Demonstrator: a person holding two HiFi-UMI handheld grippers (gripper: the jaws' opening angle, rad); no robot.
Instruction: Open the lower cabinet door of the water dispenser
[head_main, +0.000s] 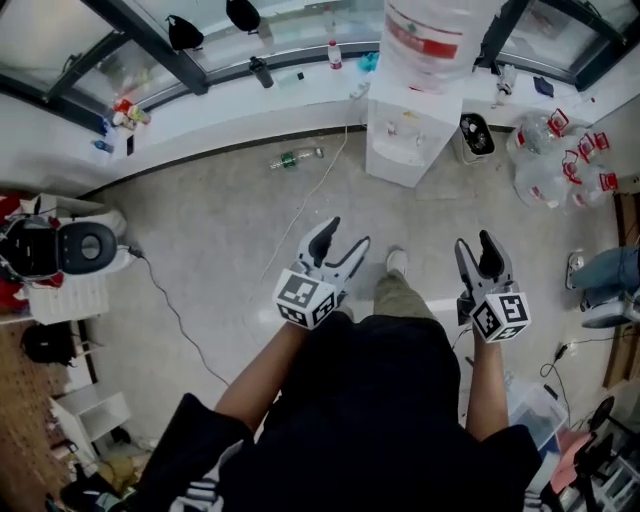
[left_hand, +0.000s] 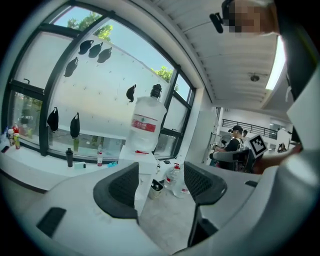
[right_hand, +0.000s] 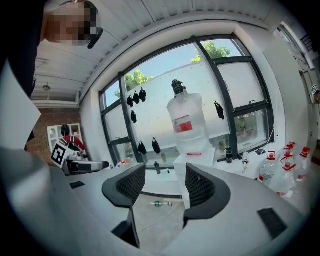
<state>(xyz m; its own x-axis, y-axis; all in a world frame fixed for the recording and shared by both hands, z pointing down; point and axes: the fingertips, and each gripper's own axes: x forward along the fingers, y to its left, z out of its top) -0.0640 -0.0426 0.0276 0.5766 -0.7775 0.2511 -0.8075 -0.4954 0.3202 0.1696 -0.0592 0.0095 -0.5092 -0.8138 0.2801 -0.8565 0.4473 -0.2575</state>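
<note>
The approach is the step in hand, and the door is not yet touched. The water dispenser stands against the window wall, well ahead of the person, with a big jug on top and the lower cabinet door on the face toward the person, shut as far as can be told. Both grippers hang in the air well short of the dispenser, the left gripper in front of it and a little to its left, the right gripper in front and to its right. On each, the jaws are spread wide with nothing between them. A small bin sits just beside the dispenser on its right with spare jugs farther right, and a green bottle and a cable lie on the floor to its left. Next, I judge, the person must walk up, lower one gripper to the door's edge or handle, which is too small to make out here, close the jaws on it and swing the door outward
</note>
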